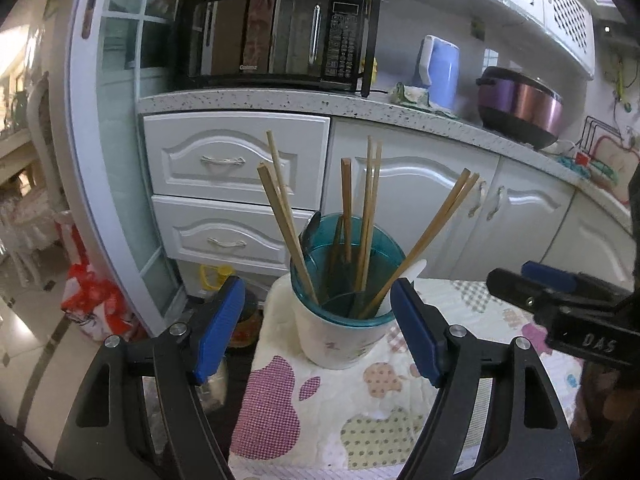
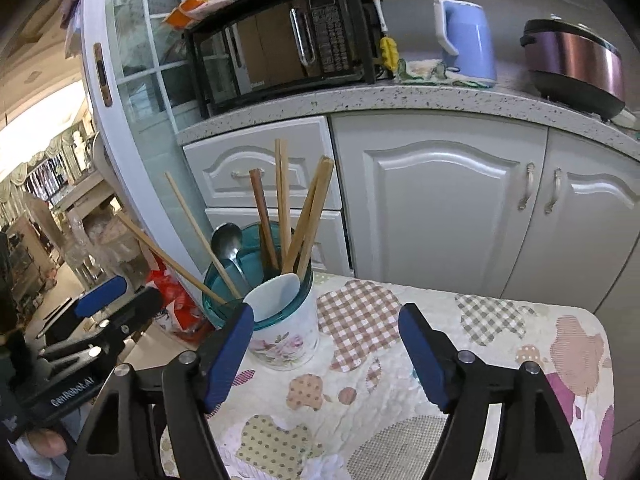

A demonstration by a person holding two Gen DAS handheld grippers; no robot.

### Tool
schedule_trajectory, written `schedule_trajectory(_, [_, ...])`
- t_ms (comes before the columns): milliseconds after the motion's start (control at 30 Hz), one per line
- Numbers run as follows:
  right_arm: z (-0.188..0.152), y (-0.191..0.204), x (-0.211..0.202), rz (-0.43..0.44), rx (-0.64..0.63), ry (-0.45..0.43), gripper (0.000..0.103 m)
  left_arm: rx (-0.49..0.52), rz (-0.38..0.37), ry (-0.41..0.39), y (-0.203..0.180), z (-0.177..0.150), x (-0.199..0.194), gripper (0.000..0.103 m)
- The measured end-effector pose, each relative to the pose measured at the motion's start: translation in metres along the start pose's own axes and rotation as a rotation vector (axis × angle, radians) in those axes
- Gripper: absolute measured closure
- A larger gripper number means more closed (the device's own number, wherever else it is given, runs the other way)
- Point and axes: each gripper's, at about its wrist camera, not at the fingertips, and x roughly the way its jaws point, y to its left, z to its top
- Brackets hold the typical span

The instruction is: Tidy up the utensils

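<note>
Chopsticks [image 1: 360, 220] and spoon [image 2: 226, 240] stand in the holder cup [image 1: 340, 336] on the surface [image 2: 400, 380]; left tool [image 1: 318, 328] and right tool [image 2: 326, 356] flank the cup, both released, likely finished.

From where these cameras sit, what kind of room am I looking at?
Most likely a home kitchen. A microwave, a blue kettle and a purple rice cooker stand on a speckled counter above white cabinets, and a utensil holder with chopsticks stands on a quilted table cover.
</note>
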Motion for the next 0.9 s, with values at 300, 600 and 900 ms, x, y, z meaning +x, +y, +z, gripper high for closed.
schedule_trajectory(300, [-0.002,0.007,-0.017,-0.035,-0.032,-0.031,0.027,0.027,0.053,-0.036,-0.007,0.0,-0.016,0.027])
schedule_trajectory(600, [-0.002,0.011,-0.026,-0.044,-0.039,-0.044,0.025,0.013,0.073,-0.047,-0.006,0.001,-0.024,0.027])
schedule_trajectory(900, [-0.005,0.014,-0.025,-0.043,-0.044,-0.038,0.023,0.007,0.084,-0.055,-0.006,0.0,-0.028,0.027])
